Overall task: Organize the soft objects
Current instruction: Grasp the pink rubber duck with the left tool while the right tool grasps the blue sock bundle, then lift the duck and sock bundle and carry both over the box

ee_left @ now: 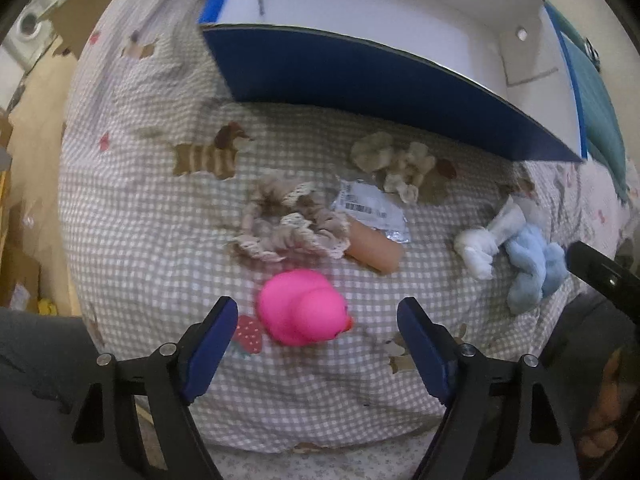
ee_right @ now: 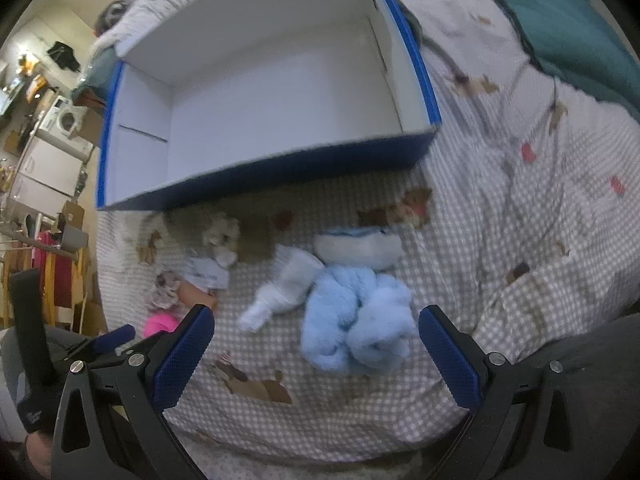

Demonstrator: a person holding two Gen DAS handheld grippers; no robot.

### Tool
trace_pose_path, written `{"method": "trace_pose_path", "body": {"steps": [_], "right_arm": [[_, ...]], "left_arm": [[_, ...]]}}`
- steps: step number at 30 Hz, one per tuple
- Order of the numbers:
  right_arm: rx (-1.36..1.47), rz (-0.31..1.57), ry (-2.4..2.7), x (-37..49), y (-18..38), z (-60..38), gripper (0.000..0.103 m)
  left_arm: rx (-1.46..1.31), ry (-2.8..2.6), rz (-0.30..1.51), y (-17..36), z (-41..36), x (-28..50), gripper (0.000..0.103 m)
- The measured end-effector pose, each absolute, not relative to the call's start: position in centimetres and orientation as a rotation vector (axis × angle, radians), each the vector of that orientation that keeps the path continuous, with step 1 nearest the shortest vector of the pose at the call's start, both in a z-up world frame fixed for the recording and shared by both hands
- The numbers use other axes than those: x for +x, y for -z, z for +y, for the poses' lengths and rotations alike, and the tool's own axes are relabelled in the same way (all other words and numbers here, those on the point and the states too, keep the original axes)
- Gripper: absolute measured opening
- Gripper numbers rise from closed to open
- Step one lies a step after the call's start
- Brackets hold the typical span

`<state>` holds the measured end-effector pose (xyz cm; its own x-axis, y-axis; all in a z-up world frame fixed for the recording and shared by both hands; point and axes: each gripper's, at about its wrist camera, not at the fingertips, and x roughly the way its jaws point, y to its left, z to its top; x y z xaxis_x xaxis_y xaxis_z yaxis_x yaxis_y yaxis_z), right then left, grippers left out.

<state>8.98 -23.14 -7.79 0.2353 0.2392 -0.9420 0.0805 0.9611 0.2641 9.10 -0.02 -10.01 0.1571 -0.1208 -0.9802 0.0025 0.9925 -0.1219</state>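
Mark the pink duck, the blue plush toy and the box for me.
pink duck (ee_left: 298, 312): left wrist view, on its body.
blue plush toy (ee_right: 356, 320): right wrist view, on its fluffy middle.
box (ee_right: 280, 168): right wrist view, on its blue front wall.

A glossy pink rubber duck lies at six o'clock, beige lace scrunchies above, a fluffy pale-blue plush at three.

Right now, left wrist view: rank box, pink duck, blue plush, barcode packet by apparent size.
1. Box
2. Pink duck, though it lies nearest the camera
3. Blue plush, close to the duck, unsure
4. Barcode packet
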Motion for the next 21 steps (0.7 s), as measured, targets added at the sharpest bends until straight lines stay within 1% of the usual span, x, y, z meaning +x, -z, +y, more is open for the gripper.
{"method": "trace_pose_path", "body": {"steps": [1,3,4,5,6,9,11,13,14,15,16,17,18,19,21], "right_arm": [[0.274,1.352,-0.101,9.1,8.3,-23.2,0.103],[0.261,1.377,-0.08,9.3,9.5,-23.4,0.103],[0.256,1.392,-0.071,9.3,10.3,-23.3,0.103],[0.251,1.409,-0.056,9.2,11.1,-23.3,0.103],[0.247,1.416,-0.045,9.0,11.8,-23.2,0.103],[0.215,1.44,-0.025,8.6,13.6,-22.6,0.103],[0.228,1.412,-0.024,8.5,13.7,-22.5,0.103],[0.214,1.37,-0.026,8.4,13.0,-22.4,0.084],[0.213,1.365,-0.026,8.5,12.6,-22.6,0.067],[0.217,1.362,-0.031,8.4,12.4,-22.7,0.053],[0.22,1.361,-0.039,8.2,12.2,-22.7,0.047],[0.22,1.357,-0.043,8.0,11.8,-22.8,0.04],[0.218,1.35,-0.049,7.8,11.4,-22.9,0.037],[0.217,1.344,-0.058,7.7,10.6,-22.8,0.037],[0.211,1.331,-0.085,7.3,9.1,-22.9,0.032]], "left_arm": [[-0.085,0.088,1.405,10.2,-0.3,9.0,0.078],[-0.07,0.088,1.409,10.6,-0.6,8.9,0.07],[-0.057,0.082,1.417,11.0,-0.8,8.9,0.059],[-0.052,0.075,1.421,11.3,-0.9,9.0,0.05],[-0.047,0.064,1.423,11.7,-1.1,9.3,0.048],[-0.056,0.069,1.434,12.4,-1.3,9.5,0.048],[-0.061,0.074,1.429,12.6,-1.5,9.3,0.047],[-0.073,0.076,1.418,12.6,-1.3,9.0,0.047],[-0.076,0.078,1.413,12.5,-1.1,8.8,0.047],[-0.079,0.079,1.409,12.4,-0.9,8.7,0.047],[-0.084,0.082,1.403,12.2,-0.9,8.4,0.047],[-0.086,0.084,1.401,12.0,-0.9,8.2,0.047],[-0.088,0.085,1.395,11.9,-0.9,8.0,0.047],[-0.089,0.085,1.383,11.7,-0.6,7.5,0.047],[-0.082,0.08,1.367,11.4,0.0,6.9,0.047]]}}
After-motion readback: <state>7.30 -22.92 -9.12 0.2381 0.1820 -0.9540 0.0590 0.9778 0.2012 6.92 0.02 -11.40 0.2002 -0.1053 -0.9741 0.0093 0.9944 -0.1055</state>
